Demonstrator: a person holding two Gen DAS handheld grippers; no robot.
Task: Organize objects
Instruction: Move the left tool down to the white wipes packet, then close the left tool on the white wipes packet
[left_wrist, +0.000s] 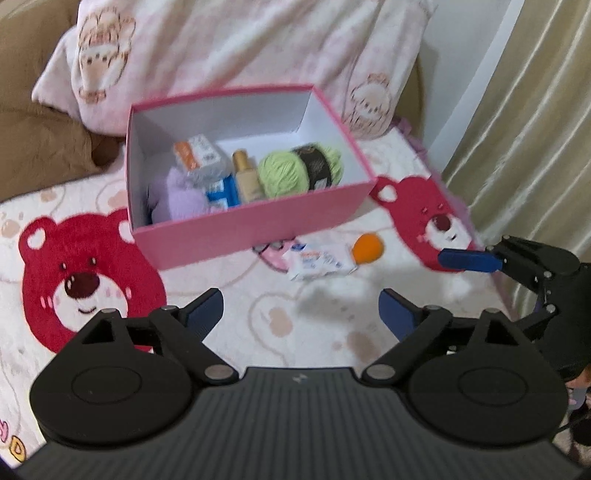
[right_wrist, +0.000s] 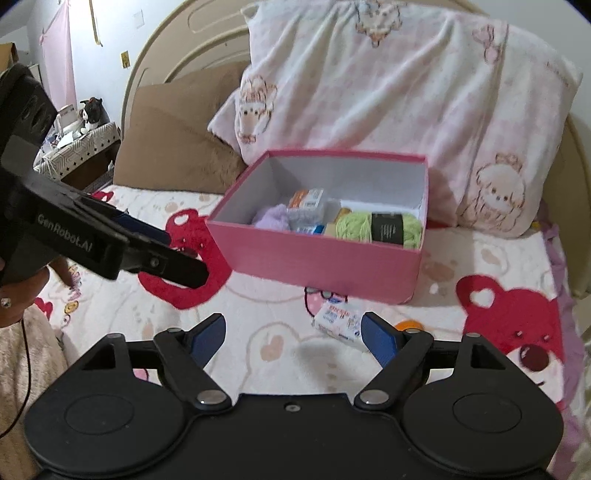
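Note:
An open pink box (left_wrist: 258, 225) (right_wrist: 317, 258) sits on the bed. It holds green yarn (left_wrist: 295, 170) (right_wrist: 380, 227), purple yarn (left_wrist: 181, 199) (right_wrist: 271, 218), a beige bottle (left_wrist: 247, 177), a small orange-and-white packet (left_wrist: 199, 151) (right_wrist: 306, 199) and a blue item. In front of the box lie a white tissue pack (left_wrist: 319, 260) (right_wrist: 338, 321) and an orange ball (left_wrist: 365, 249) (right_wrist: 408, 325). My left gripper (left_wrist: 301, 314) is open and empty above the blanket. My right gripper (right_wrist: 293, 332) is open and empty, just short of the tissue pack.
A white blanket with red bears (left_wrist: 85, 280) (right_wrist: 513, 314) covers the bed. A pink patterned pillow (left_wrist: 221, 48) (right_wrist: 388, 81) and a brown pillow (right_wrist: 177, 140) stand behind the box. A curtain (left_wrist: 524, 110) hangs at the right. A cluttered nightstand (right_wrist: 81, 136) is at the far left.

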